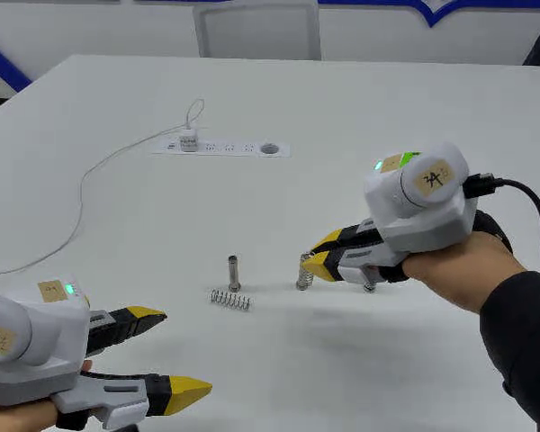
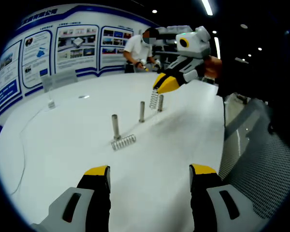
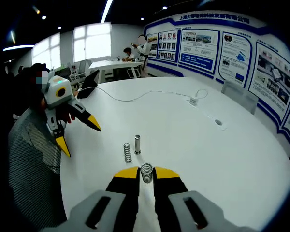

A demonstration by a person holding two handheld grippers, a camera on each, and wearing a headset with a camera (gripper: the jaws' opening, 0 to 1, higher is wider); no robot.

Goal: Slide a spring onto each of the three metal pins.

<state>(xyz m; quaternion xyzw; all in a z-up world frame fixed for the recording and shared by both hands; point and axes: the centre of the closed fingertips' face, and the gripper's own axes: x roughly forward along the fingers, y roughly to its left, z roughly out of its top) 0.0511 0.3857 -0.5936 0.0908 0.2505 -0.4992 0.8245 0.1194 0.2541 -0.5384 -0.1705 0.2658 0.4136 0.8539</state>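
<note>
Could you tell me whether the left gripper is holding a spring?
No, the left gripper has open, empty jaws; the loose spring lies ahead of it.

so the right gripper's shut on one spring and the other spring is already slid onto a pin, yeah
Not quite. The right gripper is shut on one spring, but the other spring lies flat on the table beside a pin, not slid onto it. The head view shows this.

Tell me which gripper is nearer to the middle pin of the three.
Right. The right gripper holds a spring close beside the middle pin. The left gripper is open and well away, on the person's side of it.
</note>
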